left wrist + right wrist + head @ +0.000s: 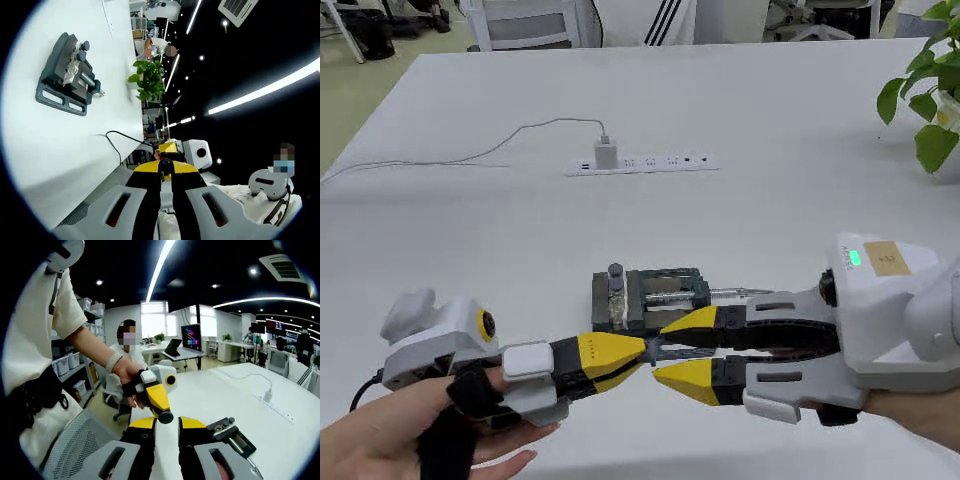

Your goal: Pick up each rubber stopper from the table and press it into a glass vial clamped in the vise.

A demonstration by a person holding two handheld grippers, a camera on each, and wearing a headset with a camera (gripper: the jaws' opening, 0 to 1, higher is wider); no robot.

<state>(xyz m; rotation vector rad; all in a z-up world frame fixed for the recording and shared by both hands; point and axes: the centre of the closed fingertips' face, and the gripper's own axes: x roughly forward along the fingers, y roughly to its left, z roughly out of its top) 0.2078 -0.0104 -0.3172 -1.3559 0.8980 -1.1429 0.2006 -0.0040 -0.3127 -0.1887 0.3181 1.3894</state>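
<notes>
The rubber stopper (165, 417) is a small dark round thing at the tip of my left gripper (638, 357). Its yellow fingers (605, 352) are pressed narrow on it. In the left gripper view they stand almost together, and the stopper itself is hard to make out there. It sits between the fingers of my right gripper (168, 421), which are spread wide, one on the far side of it and one on the near side, touching nothing that I can see.

Just beyond stands the vise (665, 292) on the counter (770, 120). Its near edge and its screw are partly hidden behind my right fingers. At its left end a pale glass vial (617, 300) stands upright with a dark cap (616, 270) on top; I cannot tell whether that is a seated stopper.

Farther off lies a white power strip (650, 162) with a charger (606, 153) plugged in, and its cable (470, 158) runs left. A leafy plant (928, 95) is cut off at the right edge. My left hand (380, 440) is cut off at the near edge.
</notes>
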